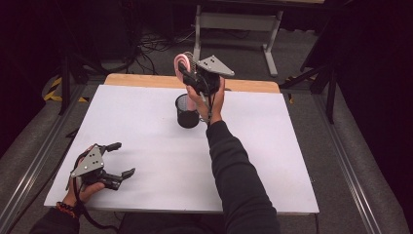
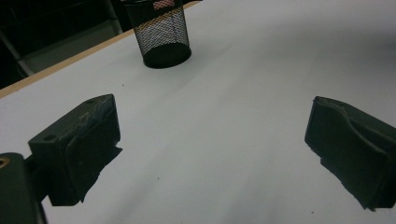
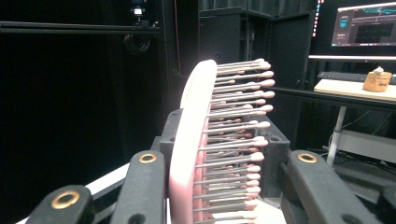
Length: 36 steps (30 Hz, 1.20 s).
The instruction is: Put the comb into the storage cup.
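Pink hairbrush [image 3: 189, 154] clamped between the right gripper [image 3: 219, 154] jaws, standing upright, paddle edge-on. Its bristles [image 3: 233, 135] stick out to the right, pale rounded tips. Dark room behind. Lit monitor [image 3: 364, 23] top right, keyboard [image 3: 348, 77] and a small tan object [image 3: 377, 80] on a desk below it.

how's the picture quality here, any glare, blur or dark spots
High view: the white table is evenly lit, the room around it almost black, the picture soft. Left gripper view: the mesh cup is sharp, the near black jaws slightly blurred with short shadows beside them. Right gripper view: the pink hairbrush is overexposed along its top edge, and the background is dark apart from a bright monitor.
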### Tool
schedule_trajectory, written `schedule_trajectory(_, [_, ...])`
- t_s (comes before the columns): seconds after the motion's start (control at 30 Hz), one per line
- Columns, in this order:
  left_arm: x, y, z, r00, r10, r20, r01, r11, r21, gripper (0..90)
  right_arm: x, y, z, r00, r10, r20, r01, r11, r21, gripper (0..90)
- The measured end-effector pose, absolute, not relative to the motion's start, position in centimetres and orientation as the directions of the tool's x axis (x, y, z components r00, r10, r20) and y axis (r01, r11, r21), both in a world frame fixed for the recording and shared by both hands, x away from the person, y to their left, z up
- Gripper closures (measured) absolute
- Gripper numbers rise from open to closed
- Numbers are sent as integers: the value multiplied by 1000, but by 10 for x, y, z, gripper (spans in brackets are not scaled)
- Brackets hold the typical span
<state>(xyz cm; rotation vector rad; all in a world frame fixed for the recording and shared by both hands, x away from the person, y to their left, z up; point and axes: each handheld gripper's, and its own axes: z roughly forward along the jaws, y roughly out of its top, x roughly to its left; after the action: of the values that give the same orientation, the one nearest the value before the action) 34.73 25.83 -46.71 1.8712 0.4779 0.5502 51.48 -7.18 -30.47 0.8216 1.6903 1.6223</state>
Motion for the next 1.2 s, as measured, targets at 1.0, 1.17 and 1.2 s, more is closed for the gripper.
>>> schedule_trajectory(1.0, [347,256,-467,821,547,165,56,-364,930,40,506,-80,-344,-578,815,31,75,15,997,627])
schedule_trajectory(1.17, [347,257,-466,820,547,167,53,-364,930,40,506,-81,-351,-573,818,43,88,9,996,627])
schedule_trajectory(1.2, [347,257,-466,822,545,166,55,-365,929,40,507,-82,-352,-571,820,44,90,9,996,627])
